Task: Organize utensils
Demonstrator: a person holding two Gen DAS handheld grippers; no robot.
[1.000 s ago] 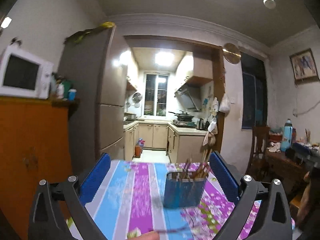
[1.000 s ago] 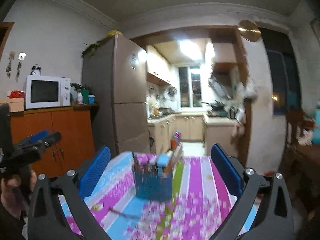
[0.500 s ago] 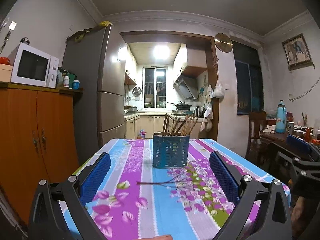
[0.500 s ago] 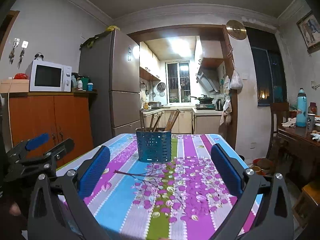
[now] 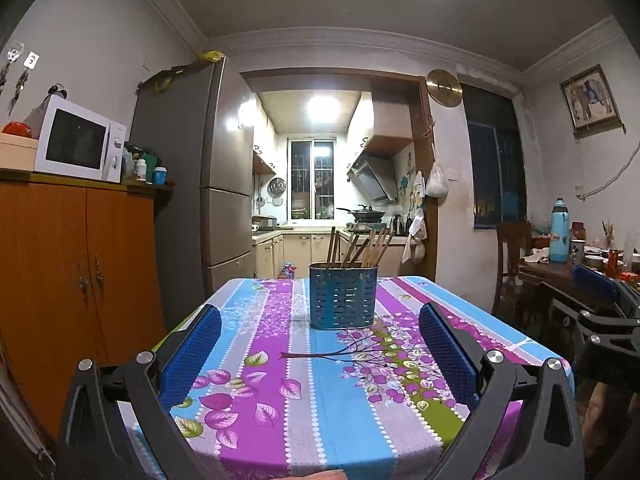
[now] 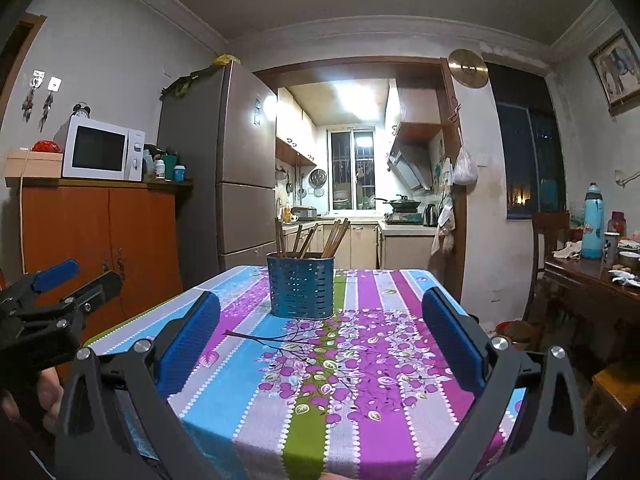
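A blue perforated utensil holder point(image 5: 343, 298) point(image 6: 302, 290) stands upright toward the far end of the table point(image 5: 256, 380) point(image 6: 384, 360). Several wooden chopsticks point(image 5: 362, 246) point(image 6: 334, 236) lean out of its top. My left gripper point(image 5: 320, 312) hovers open over the near table edge, well short of the holder, with nothing between its blue pads point(image 5: 192, 354). My right gripper point(image 6: 322, 298) is open and empty too, at about the same distance. Each gripper also shows in the other's view: the left gripper point(image 6: 98, 274) at the left edge, the right gripper point(image 5: 598, 300) at the right edge.
A striped floral cloth with a printed branch covers the table. An orange cabinet point(image 5: 76, 280) with a microwave point(image 5: 78, 144) stands on the left, beside a tall fridge point(image 5: 200, 184). A cluttered side table point(image 6: 592, 276) and chair point(image 5: 514, 252) stand on the right. A kitchen lies beyond.
Both views swung and pulled back from the holder, then settled; it now sits farther off and sharp. Both grippers stayed open and empty.
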